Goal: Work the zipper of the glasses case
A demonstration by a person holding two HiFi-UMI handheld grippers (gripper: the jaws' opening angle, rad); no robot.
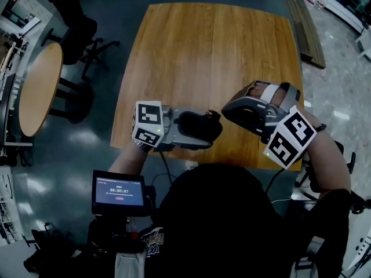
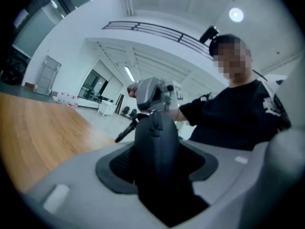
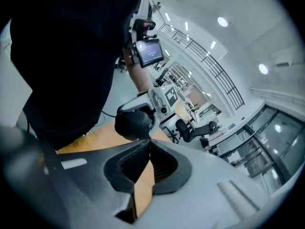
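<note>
Left gripper [image 2: 157,159] fingers clamp the glasses case [image 1: 200,126]. Right gripper [image 3: 148,142] fingers, together, apparently pinch its zipper; how far it has run is unclear.

We log an open-plan office or lab hall: wooden table [image 1: 214,57], round table [image 1: 37,88], office chairs [image 1: 81,33] on glossy dark floor [image 1: 87,138], round ceiling lights [image 3: 222,21], balcony railing [image 2: 147,30], glass partitions [image 3: 267,142].

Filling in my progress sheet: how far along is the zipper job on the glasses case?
Done: the left gripper grips the black glasses case. In hand: the right gripper, jaws shut, has its tips at the case's free end; a pinched pull can't be confirmed. Left: running the zipper; the case looks closed.
</note>
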